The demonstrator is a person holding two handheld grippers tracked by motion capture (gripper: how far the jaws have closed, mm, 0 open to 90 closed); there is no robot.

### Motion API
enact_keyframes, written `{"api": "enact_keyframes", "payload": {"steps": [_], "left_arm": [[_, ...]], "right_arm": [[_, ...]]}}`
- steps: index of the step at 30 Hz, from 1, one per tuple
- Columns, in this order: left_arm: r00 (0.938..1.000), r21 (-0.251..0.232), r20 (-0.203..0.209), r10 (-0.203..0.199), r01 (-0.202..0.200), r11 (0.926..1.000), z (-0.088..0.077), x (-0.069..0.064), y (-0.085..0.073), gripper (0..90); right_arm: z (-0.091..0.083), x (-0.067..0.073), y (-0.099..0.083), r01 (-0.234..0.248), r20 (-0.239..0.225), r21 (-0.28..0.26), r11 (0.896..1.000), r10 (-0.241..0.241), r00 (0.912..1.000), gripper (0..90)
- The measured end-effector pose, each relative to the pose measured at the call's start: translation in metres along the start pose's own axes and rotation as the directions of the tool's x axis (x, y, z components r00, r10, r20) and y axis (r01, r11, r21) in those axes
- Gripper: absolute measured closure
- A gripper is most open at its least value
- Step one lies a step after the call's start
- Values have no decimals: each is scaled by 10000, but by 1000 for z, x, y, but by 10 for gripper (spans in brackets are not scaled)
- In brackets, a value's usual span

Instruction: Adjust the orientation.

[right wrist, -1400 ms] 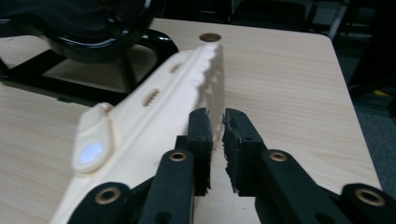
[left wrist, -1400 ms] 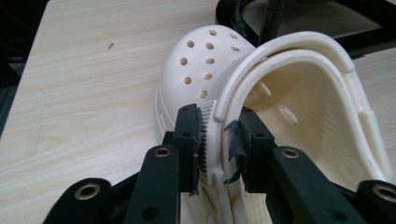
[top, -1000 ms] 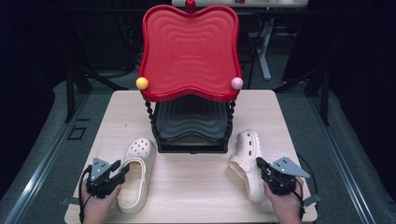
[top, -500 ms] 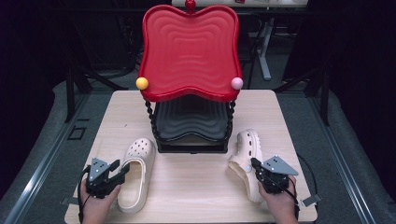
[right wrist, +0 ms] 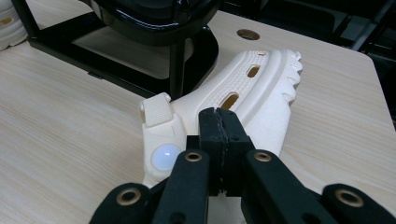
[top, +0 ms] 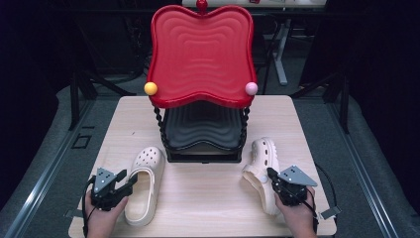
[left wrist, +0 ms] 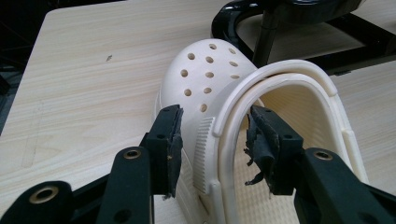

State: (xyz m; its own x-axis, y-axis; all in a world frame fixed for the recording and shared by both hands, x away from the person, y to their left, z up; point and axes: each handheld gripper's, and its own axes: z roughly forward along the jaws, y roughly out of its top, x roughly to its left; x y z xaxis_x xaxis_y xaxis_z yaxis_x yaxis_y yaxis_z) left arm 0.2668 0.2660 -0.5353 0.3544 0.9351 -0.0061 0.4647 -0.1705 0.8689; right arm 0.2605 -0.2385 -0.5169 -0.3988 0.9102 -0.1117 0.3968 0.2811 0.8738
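Two cream clogs lie on the wooden table. The left clog stands upright, toe toward the rack. My left gripper straddles its near side wall. Its jaws have just been opening, and the pads stand clear of the wall. The right clog lies on its side with the sole facing right. My right gripper sits at this clog's heel end. Its fingertips are pressed together with nothing between them, just above the clog's strap rivet.
A two-tier rack stands at the table's middle back: a red wavy tray on top, a black tray below, on a black base frame. Yellow and pink balls mark its front corners. Table edges are near both hands.
The left jaws have spread slightly wider around the clog's wall. The right gripper has shifted a little to the left, closer over the right clog's heel. Both clogs stay in place.
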Motion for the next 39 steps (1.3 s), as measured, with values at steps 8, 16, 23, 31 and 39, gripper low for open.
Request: {"api": "enact_keyframes", "payload": {"steps": [8, 16, 23, 31, 39], "left_arm": [[10000, -103, 52, -68, 68, 9999, -2, 0, 0, 547], [9999, -206, 48, -123, 124, 9997, -3, 2, 0, 547], [9999, -195, 61, -151, 152, 9997, -3, 2, 0, 544], [9998, -200, 76, -173, 175, 9996, -2, 2, 0, 544], [9997, -227, 95, -223, 225, 9995, -2, 2, 0, 541]], "right_arm": [[-5, -8, -1, -362, 104, 4, 9993, 362, 9993, 900], [-9, -14, -2, -710, 494, -22, 9975, 710, 9962, 900], [-16, -37, -8, -1717, 1082, -79, 9851, 1716, 9792, 900], [-15, -74, -22, -3048, 1490, 307, 9519, 2971, 9431, 900], [9, -104, -52, -5173, 688, 1336, 8453, 5128, 8557, 900]]}}
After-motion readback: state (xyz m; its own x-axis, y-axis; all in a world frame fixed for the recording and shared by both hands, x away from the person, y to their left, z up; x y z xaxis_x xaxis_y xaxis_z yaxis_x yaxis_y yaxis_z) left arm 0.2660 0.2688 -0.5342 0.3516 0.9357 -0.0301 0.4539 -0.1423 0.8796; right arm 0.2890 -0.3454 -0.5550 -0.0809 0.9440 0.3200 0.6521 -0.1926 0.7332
